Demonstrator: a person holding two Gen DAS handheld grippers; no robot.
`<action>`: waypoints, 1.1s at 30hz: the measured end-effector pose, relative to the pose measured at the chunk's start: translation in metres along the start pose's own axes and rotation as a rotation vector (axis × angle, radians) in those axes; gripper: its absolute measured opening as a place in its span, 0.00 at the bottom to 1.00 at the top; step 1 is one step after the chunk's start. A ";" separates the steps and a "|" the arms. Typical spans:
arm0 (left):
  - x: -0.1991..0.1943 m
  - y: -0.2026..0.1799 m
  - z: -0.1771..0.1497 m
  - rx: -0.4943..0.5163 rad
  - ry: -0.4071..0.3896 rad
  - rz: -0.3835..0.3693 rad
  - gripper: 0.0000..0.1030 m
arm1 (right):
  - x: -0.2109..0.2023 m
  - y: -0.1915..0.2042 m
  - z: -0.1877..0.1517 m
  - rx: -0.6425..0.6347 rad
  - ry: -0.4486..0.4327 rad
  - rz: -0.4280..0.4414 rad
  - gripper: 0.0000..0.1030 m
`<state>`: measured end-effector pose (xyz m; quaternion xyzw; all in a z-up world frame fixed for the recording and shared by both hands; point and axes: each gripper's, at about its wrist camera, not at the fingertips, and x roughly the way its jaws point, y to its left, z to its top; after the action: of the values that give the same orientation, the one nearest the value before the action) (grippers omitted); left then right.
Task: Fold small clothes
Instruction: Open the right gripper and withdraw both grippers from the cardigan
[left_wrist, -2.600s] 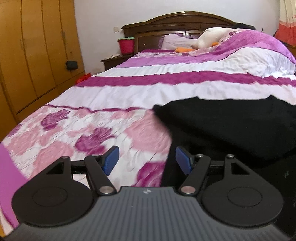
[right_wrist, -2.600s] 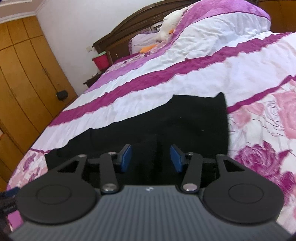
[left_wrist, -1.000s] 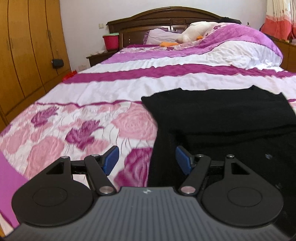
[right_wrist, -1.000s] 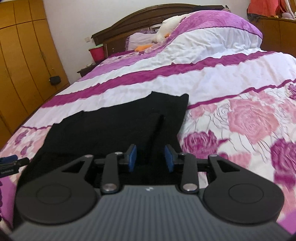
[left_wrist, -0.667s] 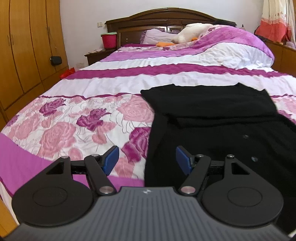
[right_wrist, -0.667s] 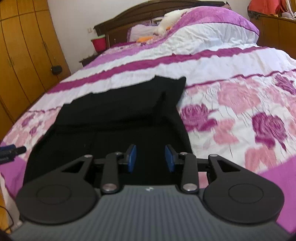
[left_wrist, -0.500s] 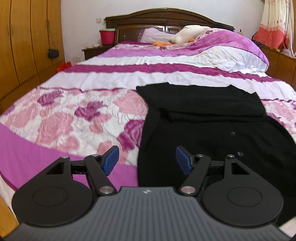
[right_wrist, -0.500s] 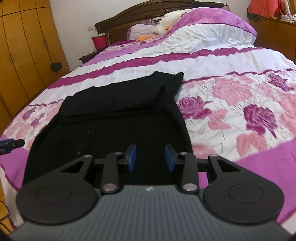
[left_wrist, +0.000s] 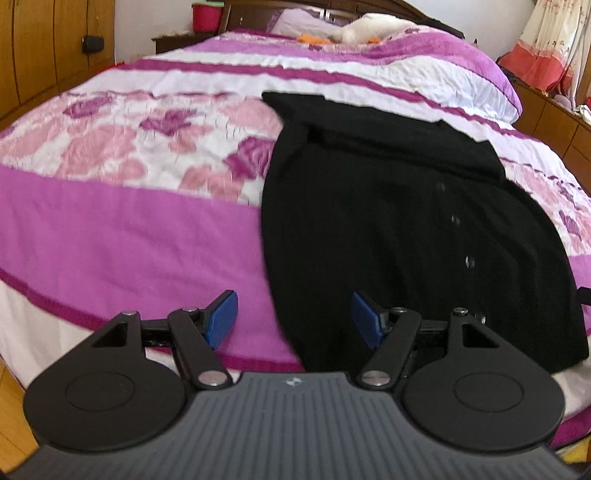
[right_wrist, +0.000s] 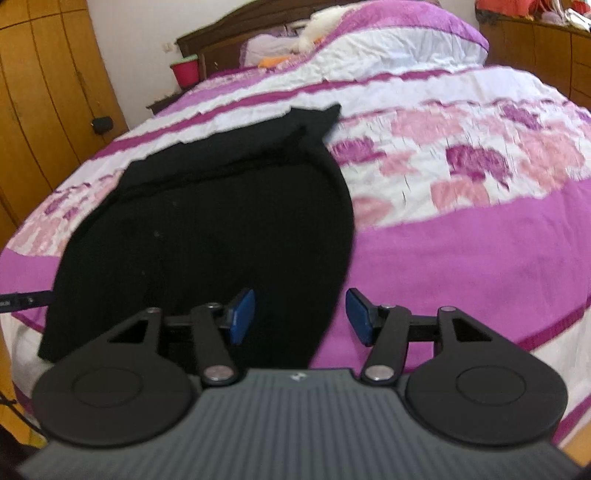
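Bed (left_wrist: 110, 229): black garment (left_wrist: 388, 221) lies flat, hem at the near edge.
Nightstand: red tub (left_wrist: 205, 16), contents unseen.
Left gripper (left_wrist: 294, 319): wide, empty.
Right gripper (right_wrist: 300, 316): opening, pads clear of cloth.

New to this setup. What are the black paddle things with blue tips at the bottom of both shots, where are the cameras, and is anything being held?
No robot arm here: a person holds a two-finger gripper in each hand, and a fisheye camera on each one looks forward along its fingers. The black arms with blue pads are those fingers.

One picture is from the left gripper, the other from the right gripper.

Both look over a bed with a pink, white and purple floral cover. A black garment lies spread on it, its far end folded over and its near edge hanging over the foot of the bed.

Nothing is held. The left gripper's jaws stand open over the garment's left edge. The right gripper's jaws are opening over its right edge, with no pad pressing on the cloth.
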<state>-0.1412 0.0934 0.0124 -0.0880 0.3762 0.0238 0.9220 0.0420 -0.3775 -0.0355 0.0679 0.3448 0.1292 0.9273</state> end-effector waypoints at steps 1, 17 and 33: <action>0.002 0.001 -0.003 -0.002 0.010 -0.009 0.71 | 0.002 -0.002 -0.003 0.009 0.013 -0.001 0.55; 0.010 -0.023 -0.033 0.096 0.039 -0.105 0.71 | 0.011 0.011 -0.026 0.023 0.075 0.130 0.57; 0.030 -0.025 -0.038 0.080 0.019 -0.085 0.71 | 0.013 0.013 -0.043 -0.040 0.064 0.155 0.57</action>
<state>-0.1431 0.0611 -0.0321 -0.0672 0.3816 -0.0312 0.9214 0.0202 -0.3596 -0.0731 0.0718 0.3653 0.2094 0.9042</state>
